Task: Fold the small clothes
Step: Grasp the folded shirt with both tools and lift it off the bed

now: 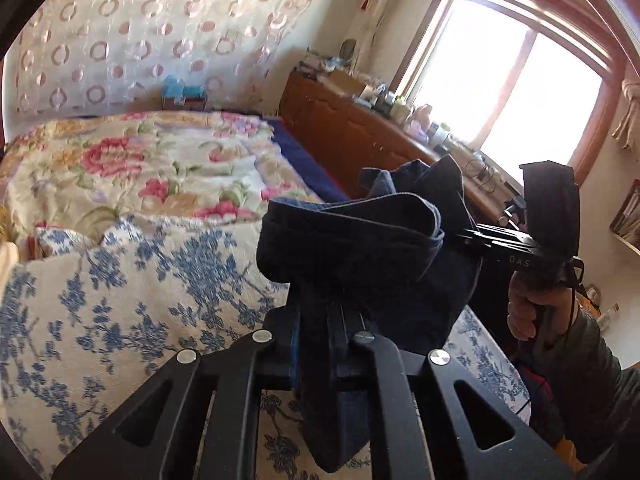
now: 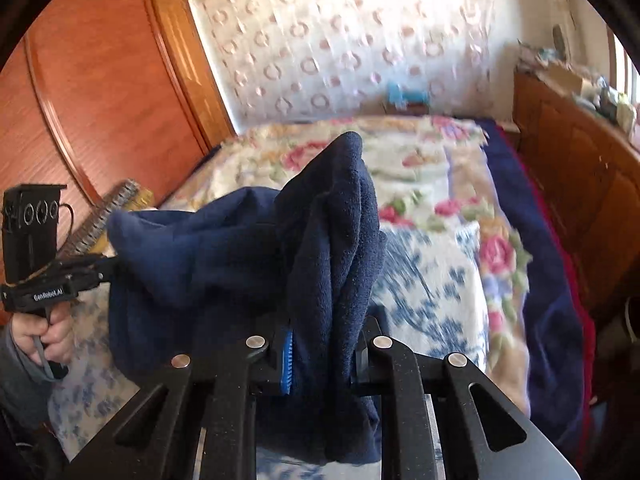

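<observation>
A dark navy garment (image 1: 368, 248) hangs bunched in the air between my two grippers, above the bed. My left gripper (image 1: 320, 344) is shut on one end of it, the cloth draping over and below its jaws. In the right wrist view the same garment (image 2: 248, 248) fills the middle; my right gripper (image 2: 324, 356) is shut on its other end, a thick fold standing up from the jaws. The right gripper also shows in the left wrist view (image 1: 472, 236), and the left gripper in the right wrist view (image 2: 100, 268), each pinching the cloth.
Below lies a bed with a blue-and-white floral cloth (image 1: 132, 300) and a pink floral quilt (image 1: 152, 164). A wooden dresser (image 1: 360, 128) with clutter stands under the window (image 1: 508, 92). A wooden wardrobe (image 2: 100, 92) is at the left. A patterned curtain (image 2: 340, 44) hangs behind.
</observation>
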Demonstrator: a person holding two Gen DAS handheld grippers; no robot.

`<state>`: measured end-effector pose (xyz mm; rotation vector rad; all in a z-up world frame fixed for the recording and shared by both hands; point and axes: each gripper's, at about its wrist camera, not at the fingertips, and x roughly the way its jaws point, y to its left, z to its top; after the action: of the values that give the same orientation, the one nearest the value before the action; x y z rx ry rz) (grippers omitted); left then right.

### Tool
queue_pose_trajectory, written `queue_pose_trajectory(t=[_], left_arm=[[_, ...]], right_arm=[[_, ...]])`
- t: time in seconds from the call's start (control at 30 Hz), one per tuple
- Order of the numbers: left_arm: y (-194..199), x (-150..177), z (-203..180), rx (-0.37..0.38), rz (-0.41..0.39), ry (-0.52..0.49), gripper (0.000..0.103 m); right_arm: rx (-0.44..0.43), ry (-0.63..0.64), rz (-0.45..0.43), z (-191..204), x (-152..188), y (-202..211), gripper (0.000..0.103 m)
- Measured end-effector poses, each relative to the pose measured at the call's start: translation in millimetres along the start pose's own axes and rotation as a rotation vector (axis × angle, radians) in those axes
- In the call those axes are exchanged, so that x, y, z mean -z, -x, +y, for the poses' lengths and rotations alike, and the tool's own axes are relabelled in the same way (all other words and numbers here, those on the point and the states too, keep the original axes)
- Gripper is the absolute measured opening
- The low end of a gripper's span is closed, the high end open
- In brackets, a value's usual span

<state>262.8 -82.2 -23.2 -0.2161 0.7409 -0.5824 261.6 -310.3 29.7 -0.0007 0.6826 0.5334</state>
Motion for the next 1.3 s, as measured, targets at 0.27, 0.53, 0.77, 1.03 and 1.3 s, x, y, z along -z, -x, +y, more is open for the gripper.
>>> queue_pose_trajectory(t=[0.27,0.53,0.77,1.03,1.3], left_arm=[[99.0,-2.8,19.3,-0.070,-0.169,0.010,0.010],[218.0,10.7,62.5,-0.254,-0.334,0.065,0.010],[285.2,43.8,104.0,-0.406,-0.417,0.165,0.010],[282.6,101.8,170.6,-0.498,-0.376,0.339,0.010],[260.4,134.6,199.5,-0.580,-0.271,0.386,0.010]], right_arm=[[-0.097,0.134,-0.087,63.8,-46.3,6.8,0.019],[-0.260,0.311,-0.161,158.6,-106.7,-30.4,0.019],[-0.376,0.460,-0.143,245.0,-156.9,-86.5,0.019],[-0.418,0.586,-0.027,309.1,-177.1,-198.5,0.019],[-0.292,0.573,0.033,330.6,-184.6,-263.6,0.039]])
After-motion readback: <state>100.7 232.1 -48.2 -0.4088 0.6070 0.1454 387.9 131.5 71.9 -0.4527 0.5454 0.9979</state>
